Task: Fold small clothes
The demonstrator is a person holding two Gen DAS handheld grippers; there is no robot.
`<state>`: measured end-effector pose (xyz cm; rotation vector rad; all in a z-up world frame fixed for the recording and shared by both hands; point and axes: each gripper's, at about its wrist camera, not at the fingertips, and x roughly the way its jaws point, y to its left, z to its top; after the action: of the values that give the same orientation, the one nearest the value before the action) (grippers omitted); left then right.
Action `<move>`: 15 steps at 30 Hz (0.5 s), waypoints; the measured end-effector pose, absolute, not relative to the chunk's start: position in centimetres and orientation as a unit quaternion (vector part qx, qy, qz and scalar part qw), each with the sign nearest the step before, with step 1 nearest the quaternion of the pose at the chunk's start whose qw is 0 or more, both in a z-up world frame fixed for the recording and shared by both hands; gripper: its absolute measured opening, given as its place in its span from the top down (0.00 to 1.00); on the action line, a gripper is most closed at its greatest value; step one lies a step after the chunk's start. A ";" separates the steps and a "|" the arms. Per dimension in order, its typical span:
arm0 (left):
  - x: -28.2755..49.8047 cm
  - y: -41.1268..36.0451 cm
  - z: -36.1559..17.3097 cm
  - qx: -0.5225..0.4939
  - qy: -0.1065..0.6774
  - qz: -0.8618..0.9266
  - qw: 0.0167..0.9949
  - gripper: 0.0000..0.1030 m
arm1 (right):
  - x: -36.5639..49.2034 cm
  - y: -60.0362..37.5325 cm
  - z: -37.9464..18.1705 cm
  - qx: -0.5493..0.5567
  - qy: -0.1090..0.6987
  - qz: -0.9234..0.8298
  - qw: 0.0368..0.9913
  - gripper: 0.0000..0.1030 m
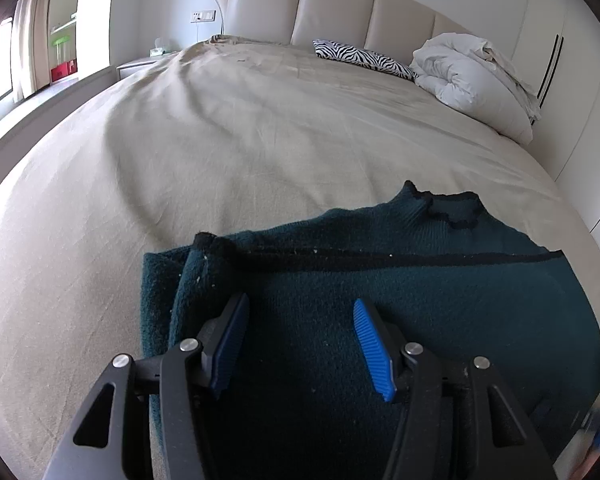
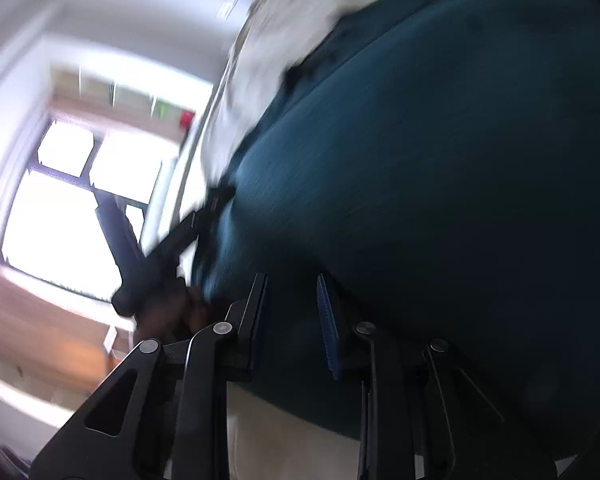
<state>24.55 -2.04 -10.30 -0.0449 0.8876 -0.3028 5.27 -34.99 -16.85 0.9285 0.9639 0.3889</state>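
A dark teal knit sweater [image 1: 380, 280] lies flat on the beige bed sheet [image 1: 220, 140], collar pointing toward the headboard. One sleeve [image 1: 188, 276] is folded in at its left side. My left gripper [image 1: 300, 300] hovers open over the sweater's body, blue pads wide apart with nothing pinched. The right wrist view is blurred by motion. There the sweater [image 2: 440, 160] fills the right side, and my right gripper [image 2: 291, 278] stands narrow with the fabric's edge between its fingers. The left gripper's black frame [image 2: 172, 244] shows beyond it.
A padded headboard [image 1: 332, 8] closes the far end of the bed. A zebra-print pillow [image 1: 364, 56] and a bundled white duvet [image 1: 472, 72] lie at the back right. White wardrobe doors [image 1: 548, 52] stand right. A bright window [image 2: 72, 208] and shelves are on the left.
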 end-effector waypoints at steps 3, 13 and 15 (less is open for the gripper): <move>24.4 -2.1 -10.3 -0.019 0.426 -0.145 0.893 0.44 | 3.4 -39.6 -17.2 0.450 0.408 0.128 0.784 0.78; 21.2 -2.9 -8.0 -0.011 0.436 -0.153 0.887 0.43 | -1.9 -44.0 -11.2 0.334 0.352 -0.029 0.874 0.59; 19.0 -3.2 -7.0 -0.026 0.433 -0.172 0.885 0.43 | -1.3 -41.9 -9.4 0.297 0.341 -0.030 0.891 0.31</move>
<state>19.02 -3.16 -6.99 -0.0538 0.9003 -0.3584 -1.35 -41.87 -9.36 0.6159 0.7087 -0.0614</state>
